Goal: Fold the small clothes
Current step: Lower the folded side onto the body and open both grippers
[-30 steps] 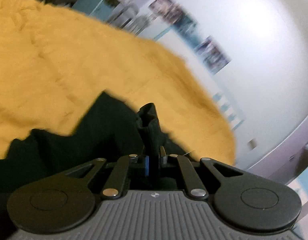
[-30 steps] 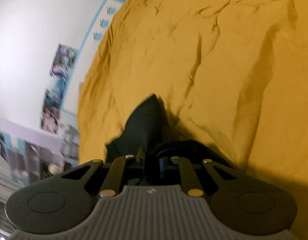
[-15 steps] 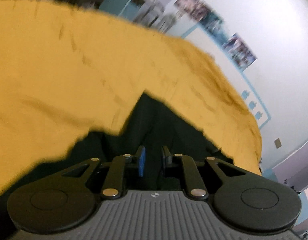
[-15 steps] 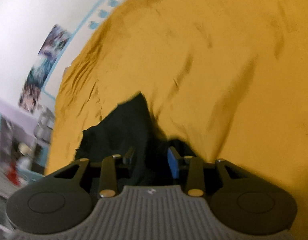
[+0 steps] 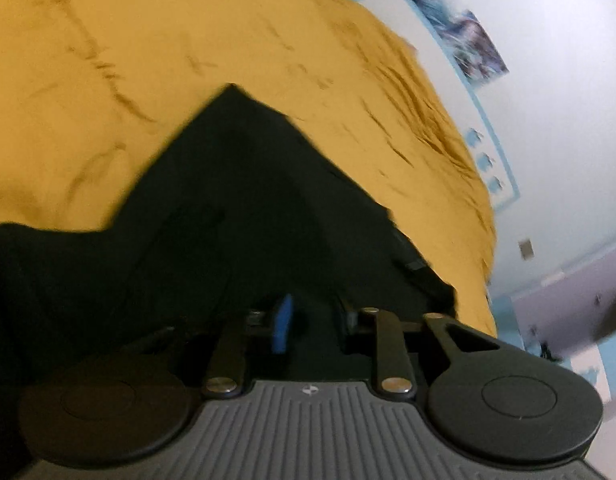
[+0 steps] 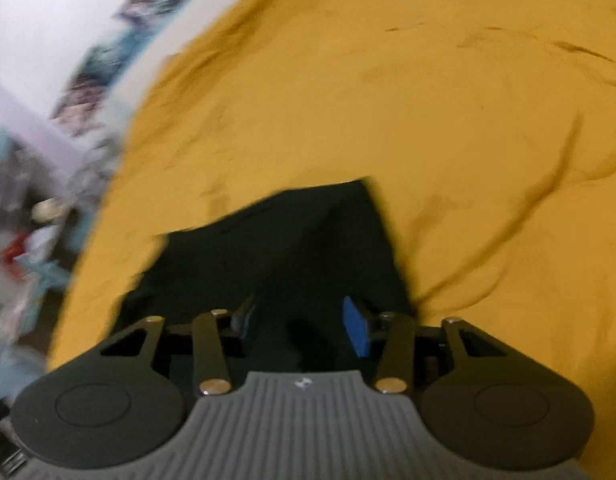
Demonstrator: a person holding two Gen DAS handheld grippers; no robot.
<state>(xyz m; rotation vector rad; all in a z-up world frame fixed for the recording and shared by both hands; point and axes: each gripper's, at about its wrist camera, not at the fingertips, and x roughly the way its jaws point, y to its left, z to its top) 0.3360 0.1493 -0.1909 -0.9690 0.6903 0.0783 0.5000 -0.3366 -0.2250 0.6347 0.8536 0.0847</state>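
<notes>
A mustard-yellow bedspread [image 5: 235, 40] fills most of what I see, rumpled into shallow creases, with a white wall [image 5: 556, 92] behind it carrying a few blurred posters [image 5: 472, 44] and a pale blue border. On that spread lies the black garment [image 5: 243, 208], dark enough that its folds are hard to read (I cannot tell what kind of clothing it is). From my left side it shows as a broad shape rising to a pointed corner away from me, its edge running down toward the bed's rim. My left gripper [image 5: 314, 320] hangs just over the cloth, fingers a little apart, the blue pad showing on one side and nothing pinched between them. From my right side the same garment [image 6: 291, 248] looks like a flat panel with a squared far corner, lying on the yellow cover. My right gripper [image 6: 295, 320] sits above its near edge, fingers standing wider apart, gripping nothing.
</notes>
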